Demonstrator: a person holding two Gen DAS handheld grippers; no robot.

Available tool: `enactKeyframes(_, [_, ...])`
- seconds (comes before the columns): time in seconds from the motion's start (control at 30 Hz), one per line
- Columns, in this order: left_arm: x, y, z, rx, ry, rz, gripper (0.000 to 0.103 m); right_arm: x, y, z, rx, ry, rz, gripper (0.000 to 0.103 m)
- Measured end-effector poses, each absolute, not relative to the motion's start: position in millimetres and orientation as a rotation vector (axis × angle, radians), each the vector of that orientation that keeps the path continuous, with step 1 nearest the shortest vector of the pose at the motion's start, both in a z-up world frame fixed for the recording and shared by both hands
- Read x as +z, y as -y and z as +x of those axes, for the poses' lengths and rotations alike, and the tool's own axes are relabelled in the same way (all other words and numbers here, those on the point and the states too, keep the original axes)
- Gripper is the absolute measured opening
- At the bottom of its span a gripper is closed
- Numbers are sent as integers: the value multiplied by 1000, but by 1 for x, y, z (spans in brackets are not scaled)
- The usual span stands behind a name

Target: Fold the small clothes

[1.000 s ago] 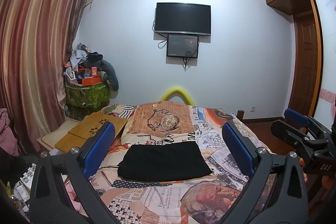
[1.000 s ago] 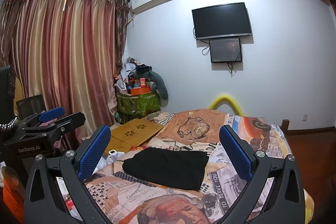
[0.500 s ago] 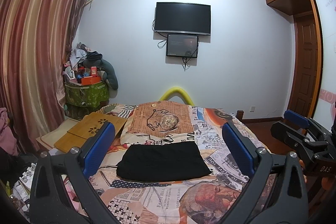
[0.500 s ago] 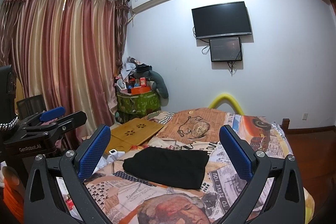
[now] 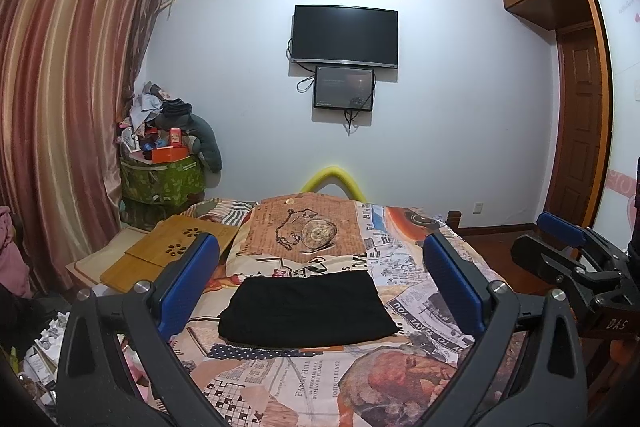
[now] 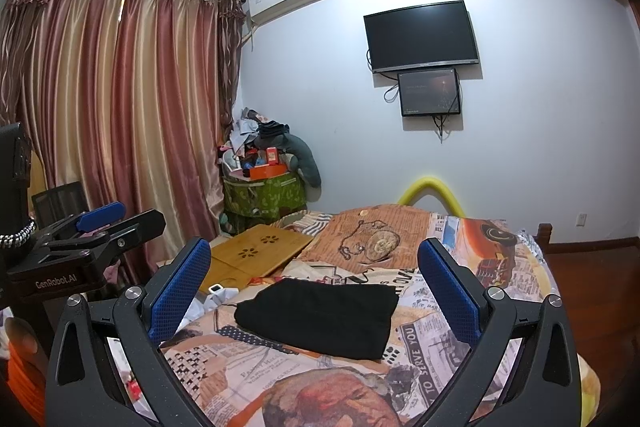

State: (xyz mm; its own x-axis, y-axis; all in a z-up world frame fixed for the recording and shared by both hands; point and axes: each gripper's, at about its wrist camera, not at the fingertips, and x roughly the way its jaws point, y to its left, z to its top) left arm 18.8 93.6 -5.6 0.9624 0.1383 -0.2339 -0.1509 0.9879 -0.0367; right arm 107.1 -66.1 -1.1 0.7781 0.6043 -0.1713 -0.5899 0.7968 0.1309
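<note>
A black garment (image 5: pixel 306 309) lies folded into a flat rectangle on the bed's newspaper-print cover (image 5: pixel 312 379). It also shows in the right wrist view (image 6: pixel 320 315). My left gripper (image 5: pixel 320 279) is open and empty, held above the near side of the bed, with the garment seen between its blue pads. My right gripper (image 6: pixel 316 279) is open and empty, held likewise. Each gripper shows at the edge of the other's view: the right one (image 5: pixel 576 259), the left one (image 6: pixel 92 231).
A brown printed pillow (image 5: pixel 304 231) lies beyond the garment. A bamboo lap desk (image 5: pixel 168 251) sits at the bed's left edge. A green bin piled with clutter (image 5: pixel 164 167) stands by the curtains. A wooden door (image 5: pixel 580 131) is at the right.
Both views have shifted very slightly. The garment has not moved and both grippers stay open.
</note>
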Motion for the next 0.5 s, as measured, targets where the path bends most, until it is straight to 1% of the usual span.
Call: enactKeyframes(0.5, [-6,-99,23,127,-249,-73,103,-2,64,106,636,-215,70,103])
